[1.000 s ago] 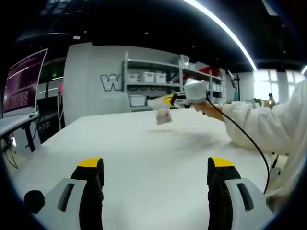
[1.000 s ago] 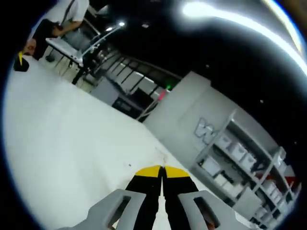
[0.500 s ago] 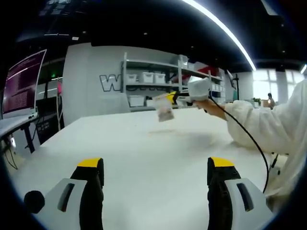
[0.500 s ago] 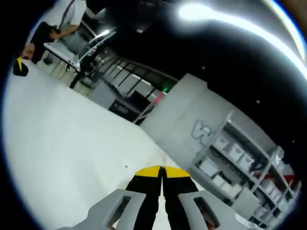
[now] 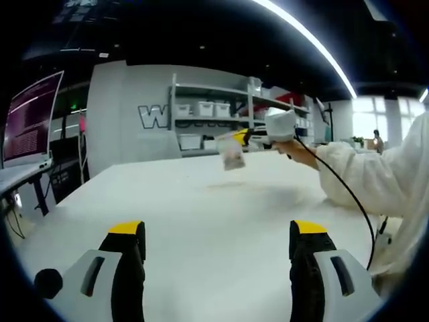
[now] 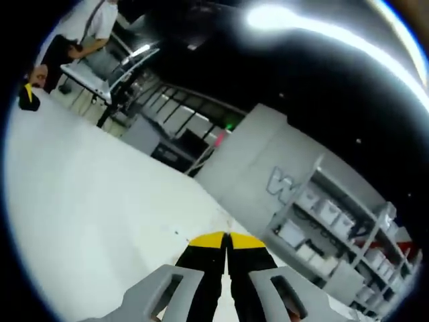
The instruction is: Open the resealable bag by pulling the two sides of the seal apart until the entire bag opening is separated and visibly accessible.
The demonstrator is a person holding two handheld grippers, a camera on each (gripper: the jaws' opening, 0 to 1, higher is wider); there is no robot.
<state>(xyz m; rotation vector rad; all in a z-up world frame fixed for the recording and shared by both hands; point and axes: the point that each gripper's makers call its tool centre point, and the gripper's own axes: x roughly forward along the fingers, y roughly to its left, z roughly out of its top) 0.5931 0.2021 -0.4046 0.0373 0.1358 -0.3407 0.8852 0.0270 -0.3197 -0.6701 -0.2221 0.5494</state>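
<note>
Resealable bag [image 5: 231,150] hangs in the air above the far part of the white table [image 5: 201,221], pinched at its upper edge by the right gripper [image 5: 249,138], seen from the left gripper view. Bag small and pale, with some darker contents low inside; seal state too small to tell. It is clear of the tabletop, well apart from the left gripper [image 5: 218,231].

Left gripper — jaws spread wide, yellow tips far apart, nothing between them, low over the near table.

Right gripper [image 6: 226,239] in its own view — yellow tips pressed together, no visible gap; the bag itself cannot be made out there. A hand [image 5: 289,149] in a white sleeve [image 5: 375,178] carries it, black cable [image 5: 342,188] trailing down.

Background: grey wall with shelving [image 5: 221,111] holding white bins, a monitor [image 5: 30,117] at the left edge. In the right gripper view, a person [image 6: 80,30] stands at a far table corner.
</note>
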